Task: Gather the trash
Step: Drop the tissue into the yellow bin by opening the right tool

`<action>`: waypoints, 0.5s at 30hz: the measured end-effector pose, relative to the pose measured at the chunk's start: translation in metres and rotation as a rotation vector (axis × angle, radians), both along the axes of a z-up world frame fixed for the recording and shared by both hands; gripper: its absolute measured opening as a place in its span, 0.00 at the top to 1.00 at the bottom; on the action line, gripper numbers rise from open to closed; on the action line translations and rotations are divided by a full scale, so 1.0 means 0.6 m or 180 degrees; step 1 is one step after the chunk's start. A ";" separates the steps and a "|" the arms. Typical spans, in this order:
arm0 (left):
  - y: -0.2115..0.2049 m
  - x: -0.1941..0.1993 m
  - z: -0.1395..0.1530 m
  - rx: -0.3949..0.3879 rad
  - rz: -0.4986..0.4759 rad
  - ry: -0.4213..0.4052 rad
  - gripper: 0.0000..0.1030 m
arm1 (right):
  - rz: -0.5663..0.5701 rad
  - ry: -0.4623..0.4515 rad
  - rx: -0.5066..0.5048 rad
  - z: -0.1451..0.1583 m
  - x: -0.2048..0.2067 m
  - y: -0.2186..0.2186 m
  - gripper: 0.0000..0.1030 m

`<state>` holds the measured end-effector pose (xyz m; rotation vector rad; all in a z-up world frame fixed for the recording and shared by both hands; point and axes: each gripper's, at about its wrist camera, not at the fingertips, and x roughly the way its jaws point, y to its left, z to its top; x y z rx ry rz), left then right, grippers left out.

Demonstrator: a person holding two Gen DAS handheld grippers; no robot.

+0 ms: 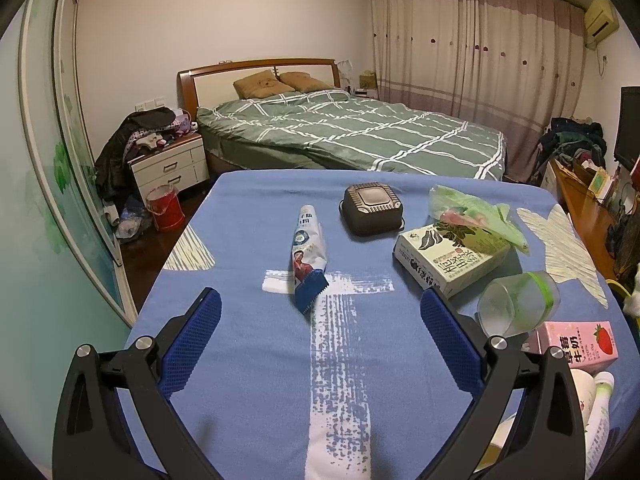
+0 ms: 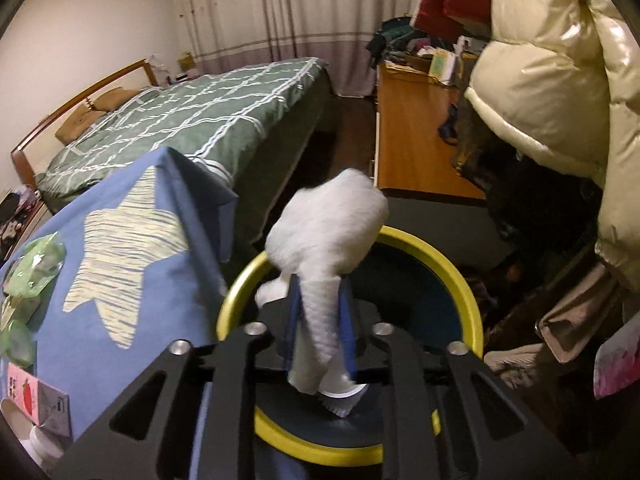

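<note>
Tissue (image 2: pixel 326 240), crumpled white, sits pinched between the right gripper (image 2: pixel 320 320) pads right over the yellow-rimmed bin (image 2: pixel 460 276). Left gripper (image 1: pixel 320 312) hangs wide open, empty, above the blue table (image 1: pixel 248 360); snack wrapper (image 1: pixel 307 256) just past it, bed (image 1: pixel 352 136) beyond.

Premises are a lived-in home bedroom: made double bed (image 1: pixel 352 132), bedside drawers (image 1: pixel 170 168) piled with clothes, full-length curtains (image 1: pixel 476 44), wall air conditioner (image 1: pixel 600 16).
</note>
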<state>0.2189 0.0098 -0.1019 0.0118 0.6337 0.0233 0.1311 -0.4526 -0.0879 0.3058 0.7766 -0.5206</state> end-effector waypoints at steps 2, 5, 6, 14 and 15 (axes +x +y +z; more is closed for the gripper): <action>-0.001 -0.001 0.000 0.0000 -0.0003 -0.0001 0.05 | -0.0052 -0.0008 -0.0014 0.000 -0.003 -0.002 0.67; -0.001 0.000 -0.001 -0.0001 -0.0005 0.0003 0.05 | -0.0099 -0.0018 -0.0026 0.001 -0.007 -0.004 0.66; -0.001 0.001 -0.001 -0.0001 -0.0006 0.0005 0.05 | -0.0098 -0.0032 -0.0018 0.004 -0.007 -0.001 0.66; -0.004 0.001 -0.001 0.0015 -0.0030 -0.0001 0.05 | 0.0241 -0.0229 -0.0062 0.045 0.046 0.061 0.64; -0.006 0.001 -0.001 0.0034 -0.0030 -0.0003 0.05 | 0.0295 -0.0257 -0.0064 0.052 0.057 0.072 0.63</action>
